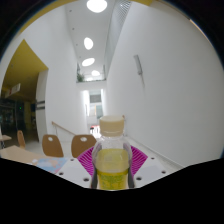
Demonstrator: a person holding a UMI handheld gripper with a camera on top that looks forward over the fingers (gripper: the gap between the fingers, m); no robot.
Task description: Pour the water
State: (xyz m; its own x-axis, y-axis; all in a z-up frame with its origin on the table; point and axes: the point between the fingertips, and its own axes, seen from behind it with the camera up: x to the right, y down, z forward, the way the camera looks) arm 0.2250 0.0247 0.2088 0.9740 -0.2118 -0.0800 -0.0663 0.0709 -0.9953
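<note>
bottle held upright before pouring

the largest thing in view is the room: a tall white hall (150,80) with a row of four round ceiling lights (96,5) running away from the camera and a yellow wall (22,65) to one side. below these stands a white table (40,157), and beside it at least two wooden chairs (52,146); a third may show further off, but it is too small to be sure.

nearer, and central, is one bottle (111,152), clear, with a pale cap and a yellowish liquid low in its body. it stands upright between the two fingers of the gripper (111,163), one pink pad (88,160) showing at each side of it, two pads in all. the pads appear to press against the bottle's sides with no gap visible, so the tongs are judged closed on the bottle and gripping it around its middle.

the upright hold keeps the liquid in until a tilt is wanted, and a grip at mid-body would leave the neck free to swing over a vessel. no cup or other receiving vessel is in view, and the cap seems to be on, so pouring is judged not yet begun.
</note>
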